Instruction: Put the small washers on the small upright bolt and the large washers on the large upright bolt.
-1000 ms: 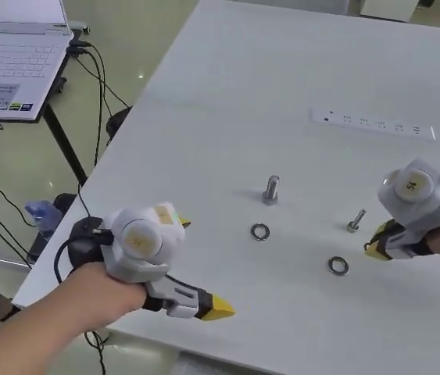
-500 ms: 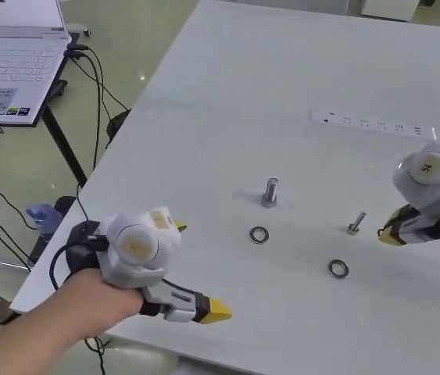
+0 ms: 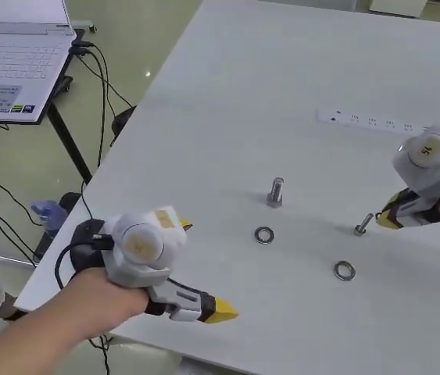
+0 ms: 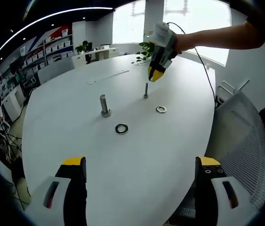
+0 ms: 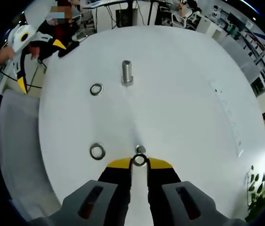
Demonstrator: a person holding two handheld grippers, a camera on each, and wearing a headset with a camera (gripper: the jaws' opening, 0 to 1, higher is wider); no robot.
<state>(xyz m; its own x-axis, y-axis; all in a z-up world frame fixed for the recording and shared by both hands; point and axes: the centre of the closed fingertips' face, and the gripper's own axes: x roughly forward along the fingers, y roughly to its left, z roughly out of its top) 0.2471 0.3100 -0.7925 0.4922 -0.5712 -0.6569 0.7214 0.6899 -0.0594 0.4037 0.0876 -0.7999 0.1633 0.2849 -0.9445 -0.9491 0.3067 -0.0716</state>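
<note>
Closest to me, my left gripper (image 4: pixel 140 163) hovers over the near edge of the plain white desk (image 3: pixel 227 101). Its yellow-tipped fingers (image 4: pixel 73 163) are spread wide, with bare desk between them.

Beyond those tips two rings lie flat on the desk, well apart. The nearer steel ring washer (image 3: pixel 345 270) sits toward my right. The farther steel ring washer (image 3: pixel 264 234) sits just in front of the large upright steel bolt (image 3: pixel 275 191). I cannot tell from here which size either ring is. The large bolt stands head-down near the middle of the desk.

To its right stands the small upright steel bolt (image 3: pixel 363 225). My right gripper (image 5: pixel 140 163) is at its top. In the right gripper view the fingers (image 5: pixel 159 164) are drawn close together, clamped on a small steel ring washer (image 5: pixel 139 160). This ring sits between the yellow tips, just beside the bolt's upper end. I cannot tell whether the ring touches the bolt. In the left gripper view the right gripper angles down at that bolt from above.

Further back a long white power strip (image 3: pixel 376 123) lies on the desk, well clear of the bolts. Off the desk's left edge an open white laptop (image 3: pixel 12 55) rests on a black stand, with dark cables (image 3: pixel 98 86) trailing to the floor.
</note>
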